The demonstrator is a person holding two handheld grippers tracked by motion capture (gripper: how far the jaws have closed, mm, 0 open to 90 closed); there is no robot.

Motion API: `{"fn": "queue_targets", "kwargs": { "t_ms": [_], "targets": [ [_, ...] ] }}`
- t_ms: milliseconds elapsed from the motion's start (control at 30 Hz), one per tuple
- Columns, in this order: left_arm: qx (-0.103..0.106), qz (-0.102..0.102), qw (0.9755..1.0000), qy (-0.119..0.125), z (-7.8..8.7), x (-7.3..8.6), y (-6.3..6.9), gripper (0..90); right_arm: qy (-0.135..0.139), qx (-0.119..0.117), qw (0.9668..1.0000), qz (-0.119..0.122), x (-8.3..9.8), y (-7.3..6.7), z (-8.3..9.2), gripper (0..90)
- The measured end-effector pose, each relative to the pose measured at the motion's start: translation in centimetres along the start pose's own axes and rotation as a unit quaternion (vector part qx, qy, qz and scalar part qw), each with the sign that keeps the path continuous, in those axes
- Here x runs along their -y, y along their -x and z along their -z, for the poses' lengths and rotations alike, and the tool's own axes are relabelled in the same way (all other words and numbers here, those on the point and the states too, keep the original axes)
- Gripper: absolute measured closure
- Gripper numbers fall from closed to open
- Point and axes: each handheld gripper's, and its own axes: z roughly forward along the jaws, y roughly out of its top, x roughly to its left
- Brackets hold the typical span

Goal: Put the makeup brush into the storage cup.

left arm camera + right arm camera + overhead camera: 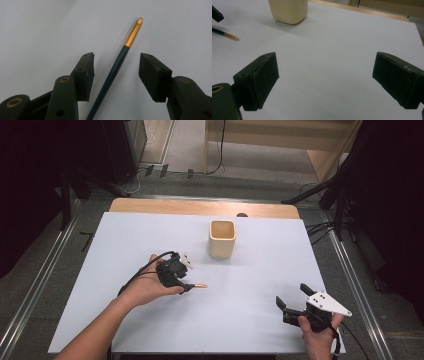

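Note:
A slim dark pen (200,285) with a gold end lies flat on the white table (125,240), left of the middle. My left gripper (187,288) is lowered over it. In the left gripper view the pen (117,62) runs up between the jaws of the left gripper (116,54), with a gap on each side and neither pad touching it. A cream cup (222,239) stands upright behind it. My right gripper (291,293) rests at the near right, and in its own view the right gripper (326,56) is wide open over bare table, with the cup (288,10) and pen (227,35) beyond.
The table's wooden back edge (200,207) shows behind the white sheet. Metal rails (350,270) run along both sides of the table. Cables lie on the floor at the back and the right.

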Motion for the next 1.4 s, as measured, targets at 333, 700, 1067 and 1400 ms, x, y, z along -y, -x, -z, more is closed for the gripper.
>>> {"fn": "queue_targets", "kwargs": {
  "t_ms": [333, 700, 1067, 1400],
  "targets": [
    [0.004, -0.013, 0.9997, -0.018, -0.5, -0.3, -0.2, 60.5, -0.005, -0.001, 1.0000, 0.002, 0.1, -0.1, -0.2, 7.0],
    [0.005, -0.016, 0.9993, -0.033, -1.2, -0.2, -0.3, 72.1, -0.008, 0.000, 1.0000, 0.004, 0.1, -0.1, -0.2, 7.1],
    [0.010, -0.013, 0.9994, -0.031, -1.2, -0.2, -0.3, 84.6, -0.014, 0.001, 0.9999, 0.005, 0.1, -0.3, -0.4, 7.3],
    [0.024, 0.001, 0.9996, -0.015, -1.1, 0.2, -0.7, 84.9, -0.015, 0.001, 0.9999, 0.006, 0.1, -0.3, -0.4, 7.3]
  ]
}}
